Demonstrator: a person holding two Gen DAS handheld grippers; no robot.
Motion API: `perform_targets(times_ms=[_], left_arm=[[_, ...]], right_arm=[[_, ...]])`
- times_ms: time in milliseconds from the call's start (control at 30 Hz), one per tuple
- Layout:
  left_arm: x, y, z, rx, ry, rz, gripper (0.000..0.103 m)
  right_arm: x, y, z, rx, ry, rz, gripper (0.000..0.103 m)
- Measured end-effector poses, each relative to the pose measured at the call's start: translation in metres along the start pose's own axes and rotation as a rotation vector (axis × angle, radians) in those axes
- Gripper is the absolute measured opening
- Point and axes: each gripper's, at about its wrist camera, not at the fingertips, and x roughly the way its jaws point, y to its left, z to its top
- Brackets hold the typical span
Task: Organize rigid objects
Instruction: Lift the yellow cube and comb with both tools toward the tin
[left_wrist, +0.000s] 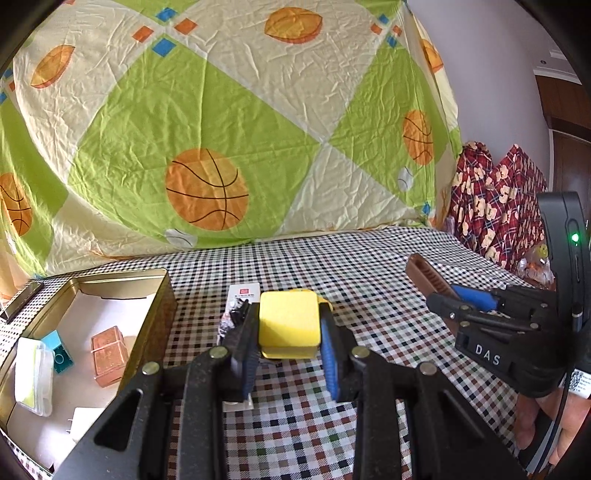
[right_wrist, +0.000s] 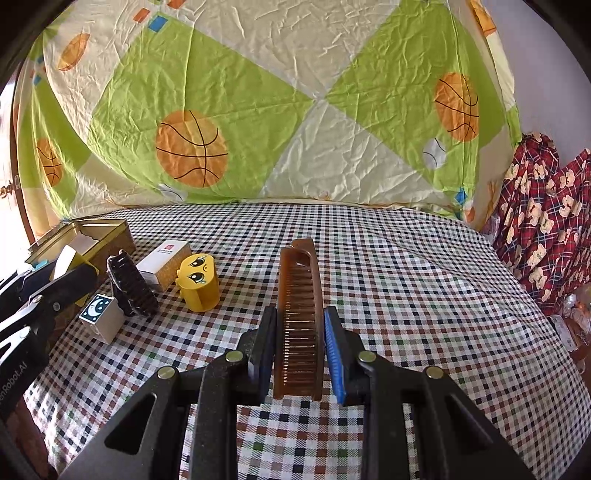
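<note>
Yellow block (left_wrist: 288, 325) clamped in left claw (left_wrist: 288, 345), comb (right_wrist: 298, 314) in right claw (right_wrist: 300, 354): carry level over tin (left_wrist: 162, 295), lower before releasing.

Two grippers are in view, the left gripper (left_wrist: 288, 347) and the right gripper (right_wrist: 301, 347). One brown comb (right_wrist: 299, 317), one yellow block (left_wrist: 289, 325), one yellow face-printed cylinder (right_wrist: 197, 282), one white moon cube (right_wrist: 101, 317), one black hair clip (right_wrist: 131, 288) and one white carton (right_wrist: 164, 262). One gold tin (left_wrist: 159, 321) at the left, which holds one copper-coloured box (left_wrist: 109, 354), one teal brick (left_wrist: 61, 356) and one clear lidded case (left_wrist: 33, 380).
</note>
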Motion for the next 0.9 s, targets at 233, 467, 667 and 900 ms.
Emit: perform_targets(times_ms=[233, 467, 667, 900], left_arm=[[-0.009, 0.008, -0.002, -0.007, -0.026, 0.011, 0.028], [-0.016, 0.012, -0.003, -0.013, -0.052, 0.024, 0.028], [-0.019, 0.015, -0.003, -0.016, -0.066, 0.032, 0.028], [-0.024, 0.017, -0.004, -0.021, -0.083, 0.042, 0.028]], right_arm=[[-0.004, 0.009, 0.002, -0.009, -0.019, 0.012, 0.027], [-0.011, 0.015, 0.001, -0.003, -0.065, 0.039, 0.027], [-0.019, 0.022, 0.0, -0.005, -0.11, 0.055, 0.027], [-0.024, 0.025, -0.002, -0.001, -0.153, 0.071, 0.027]])
